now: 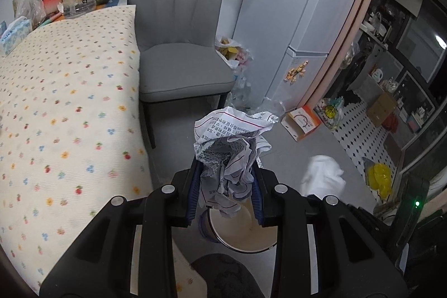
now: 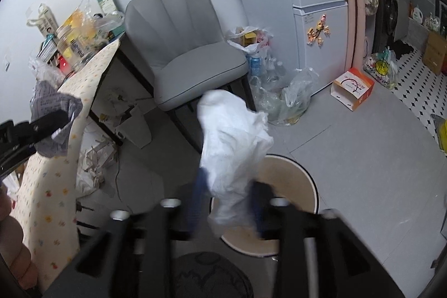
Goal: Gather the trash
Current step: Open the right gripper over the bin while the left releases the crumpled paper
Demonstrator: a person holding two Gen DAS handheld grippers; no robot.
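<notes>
Left gripper (image 1: 226, 186): clamped on crumpled printed paper wad (image 1: 232, 147), above round cream trash bin (image 1: 245, 236) | right gripper (image 2: 227, 203): jaws parted, blurred, crumpled white tissue (image 2: 232, 141) loose between them over the bin | setting: grey upholstered chair (image 1: 178, 46), flower-patterned tablecloth (image 1: 64, 108), orange-white carton (image 1: 301, 123) on grey floor.

Below you, the grey floor (image 2: 363, 158) carries the round bin (image 2: 290, 180), a grey chair (image 2: 190, 69), an orange box (image 2: 352, 91) and clear plastic bags (image 2: 290, 99).
</notes>
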